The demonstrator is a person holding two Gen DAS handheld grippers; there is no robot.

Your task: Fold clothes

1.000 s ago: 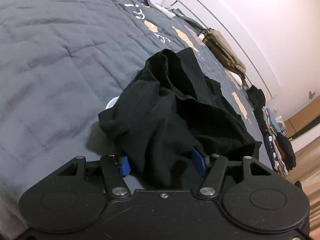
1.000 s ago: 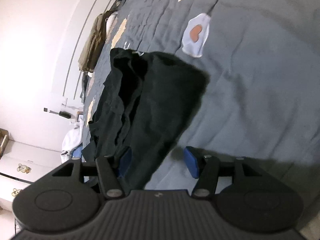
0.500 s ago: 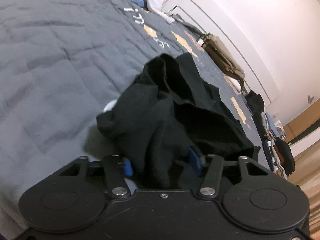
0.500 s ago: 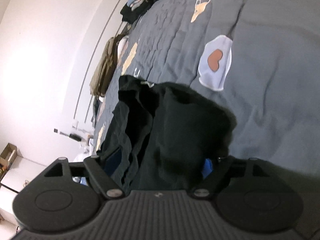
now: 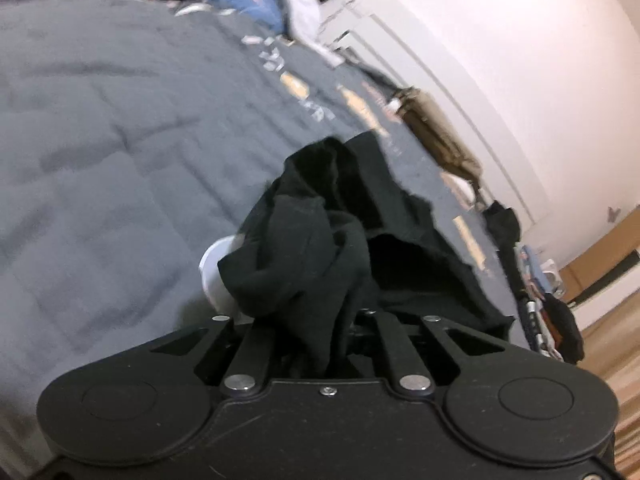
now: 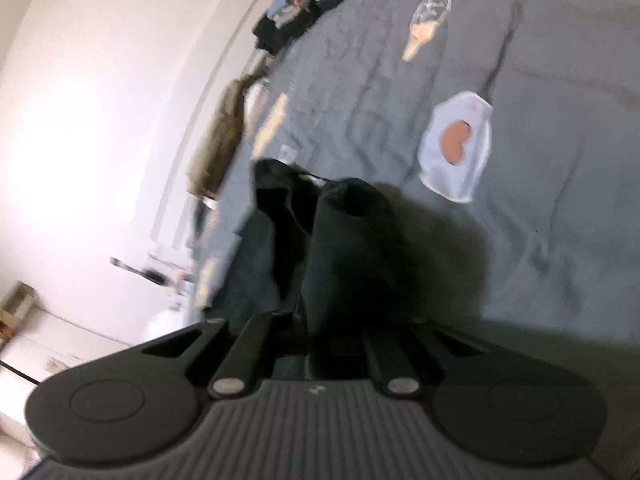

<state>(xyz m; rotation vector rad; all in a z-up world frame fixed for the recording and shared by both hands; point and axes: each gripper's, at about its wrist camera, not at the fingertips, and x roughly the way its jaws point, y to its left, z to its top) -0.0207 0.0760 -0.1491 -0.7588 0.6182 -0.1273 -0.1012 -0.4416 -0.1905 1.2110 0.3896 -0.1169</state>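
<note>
I have the black garment (image 5: 340,240) bunched in the lower middle of both frames, lying on the grey bedspread (image 5: 100,140) with its far end reaching toward the frame's centre. The step in hand, as I read it, is lifting the near edge by two corners to spread the cloth out before any fold. To do it well I want both grips on a single layer at matching points of the hem, then I raise both hands evenly and draw them apart until the fabric hangs flat, with no twist between them. The heap looks doubled over itself, so I may be pinching several layers at once; a gentle shake after lifting should tell me.

The left tongs (image 5: 344,320) have just been closing and now stand drawn together, clamped on a fold of the black cloth that rises out from between them. The right tongs (image 6: 308,320) have likewise just closed, and dark fabric runs straight into their narrow gap, so I judge them gripping it too. In the right view a white patch with an orange shape (image 6: 456,144) sits at the right of the frame, apart from the garment.
</note>
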